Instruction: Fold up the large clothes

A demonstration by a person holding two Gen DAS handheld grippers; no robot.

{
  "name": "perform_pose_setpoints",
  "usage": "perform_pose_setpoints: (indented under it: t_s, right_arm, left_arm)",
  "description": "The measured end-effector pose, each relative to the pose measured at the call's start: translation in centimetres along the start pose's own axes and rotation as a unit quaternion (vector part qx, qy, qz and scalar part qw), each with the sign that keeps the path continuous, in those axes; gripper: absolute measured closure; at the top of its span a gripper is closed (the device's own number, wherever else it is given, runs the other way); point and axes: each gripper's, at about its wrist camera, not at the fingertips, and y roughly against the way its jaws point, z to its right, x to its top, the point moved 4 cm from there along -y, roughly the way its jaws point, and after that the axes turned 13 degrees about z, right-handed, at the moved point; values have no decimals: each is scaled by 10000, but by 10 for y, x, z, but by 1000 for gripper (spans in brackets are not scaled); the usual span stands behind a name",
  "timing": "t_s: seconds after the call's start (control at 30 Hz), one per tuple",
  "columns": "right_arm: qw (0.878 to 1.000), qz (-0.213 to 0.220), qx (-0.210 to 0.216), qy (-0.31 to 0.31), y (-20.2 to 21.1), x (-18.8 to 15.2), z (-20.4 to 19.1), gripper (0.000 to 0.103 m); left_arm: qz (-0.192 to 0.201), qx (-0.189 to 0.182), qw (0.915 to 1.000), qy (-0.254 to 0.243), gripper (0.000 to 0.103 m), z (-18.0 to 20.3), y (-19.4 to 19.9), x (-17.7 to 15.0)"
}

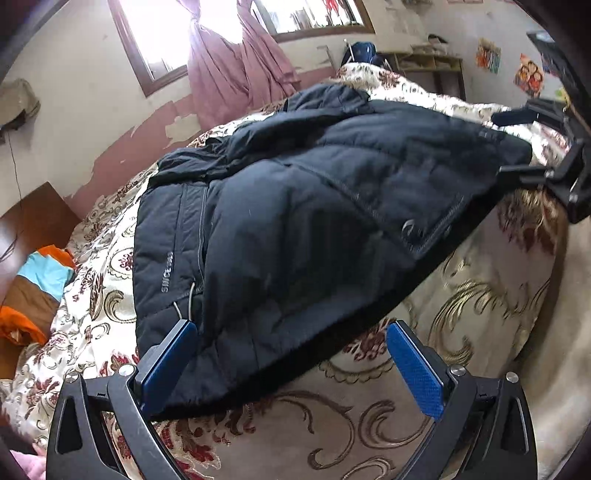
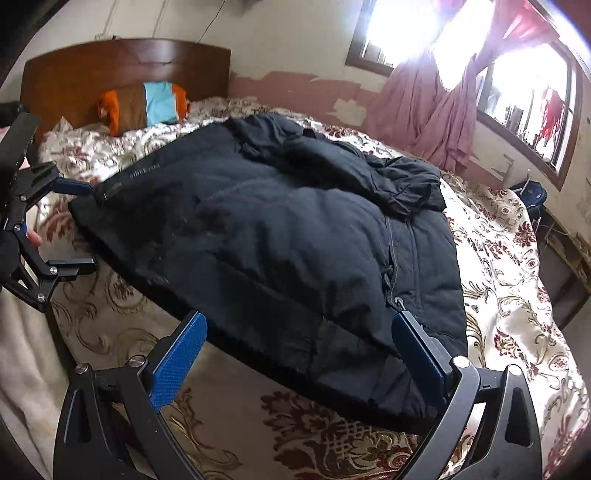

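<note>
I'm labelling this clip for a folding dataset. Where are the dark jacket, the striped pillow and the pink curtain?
dark jacket [image 1: 295,221]: left wrist view, on its quilted front panel.
striped pillow [image 2: 159,101]: right wrist view, on its light blue stripe.
pink curtain [image 1: 221,77]: left wrist view, on the gathered folds below the window.

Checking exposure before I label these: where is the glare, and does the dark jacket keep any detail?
Left wrist view: the window is blown out white; the jacket still shows seams and its zipper. Right wrist view: the windows flare harder, and the jacket reads darker and flatter. Both bend toward the edges.
</note>
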Motion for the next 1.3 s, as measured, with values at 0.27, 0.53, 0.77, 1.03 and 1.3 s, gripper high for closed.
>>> perform_pose_setpoints:
  t_s: [0.27, 0.53, 0.77, 1.03, 1.3]
  right_arm:
    - [9998, -204, -9, -85, -4, -9, -1, 5]
    - [9983, -547, 60, 181, -16, -20, -7, 5]
    - [9947, -745, 22, 706, -20, -27, -16, 5]
    - [9829, -842, -300, 1609, -26, -41, -34, 4]
    - [9770, -848, -1323, 1439, -37, -43, -11, 4]
  left_arm:
    - [-279, 391, 9988, 99, 0, -1, -15, -24]
    - [-440, 561, 9975, 11, 0, -9, -27, -35]
    - [-504, 726, 9959, -195, 0, -10, -37, -36]
    - [-531, 1037, 9928, -295, 0, -13, -44, -37]
    - [-433, 1236, 9913, -146, 0, -16, -39, -35]
